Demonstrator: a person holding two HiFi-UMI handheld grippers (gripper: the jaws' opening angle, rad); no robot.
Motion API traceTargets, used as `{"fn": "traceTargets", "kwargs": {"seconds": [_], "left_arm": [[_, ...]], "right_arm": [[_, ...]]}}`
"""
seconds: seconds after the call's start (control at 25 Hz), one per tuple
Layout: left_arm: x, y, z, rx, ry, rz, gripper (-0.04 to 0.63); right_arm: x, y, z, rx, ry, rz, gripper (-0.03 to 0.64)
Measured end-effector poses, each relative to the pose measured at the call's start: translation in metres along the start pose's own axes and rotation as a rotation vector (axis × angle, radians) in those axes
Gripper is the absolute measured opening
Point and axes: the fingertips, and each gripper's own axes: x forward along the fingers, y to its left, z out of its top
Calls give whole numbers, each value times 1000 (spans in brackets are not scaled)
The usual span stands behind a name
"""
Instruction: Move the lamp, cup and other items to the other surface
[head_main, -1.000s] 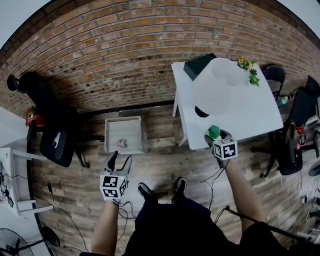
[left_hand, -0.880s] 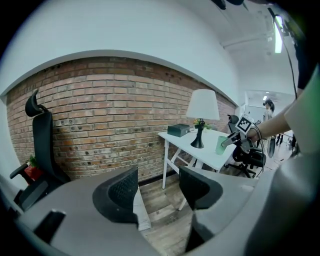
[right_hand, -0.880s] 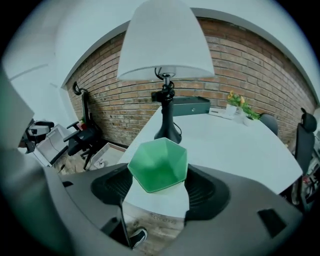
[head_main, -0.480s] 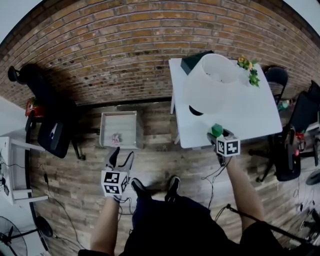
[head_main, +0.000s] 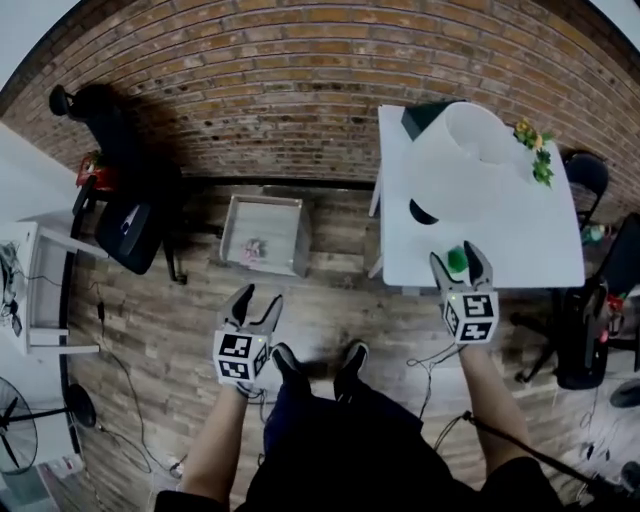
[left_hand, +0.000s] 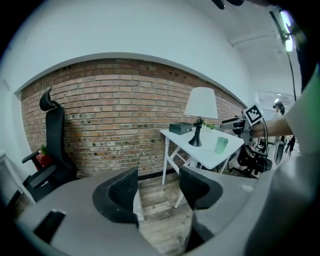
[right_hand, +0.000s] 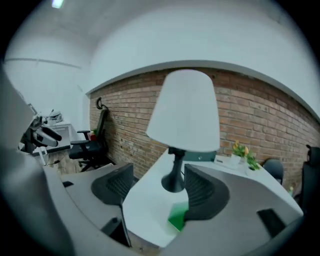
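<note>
A lamp with a white shade and black base stands on the white table. A green cup stands near the table's front edge. My right gripper is open, its fingers on either side of the cup. In the right gripper view the cup is blurred, low beside the right jaw, and the lamp is straight ahead. My left gripper is open and empty over the wooden floor. Its own view shows the lamp and cup to the right.
A low grey square table with a small pink thing stands on the floor by the brick wall. On the white table are a dark box and a flower pot. Black office chairs stand at left and right.
My right gripper has risen and straightened, so its fingers now flank the cup. The left gripper has drifted a little over the floor. The cup and lamp stay on the table.
</note>
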Motion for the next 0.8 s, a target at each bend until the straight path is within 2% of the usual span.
{"fn": "traceTargets", "kwargs": {"seconds": [0.16,0.32,0.48,0.6,0.8], "left_arm": [[-30,14,-21,-68,16,28,255],[-69,44,-31,-94,-10,68,253],[-117,83,-45,-73,-50,120,253],[-154,113,-64,-88,-60,155,253],[-206,151,-87,-100,-74,184,253]], "right_arm": [[5,78,41,-73,-90,146,288],[16,162,50,-121,-98,275,281],[20,237,55,-139,-85,347,279],[23,290,59,-160,-85,393,279],[17,365,64,-192,-43,425,281]]}}
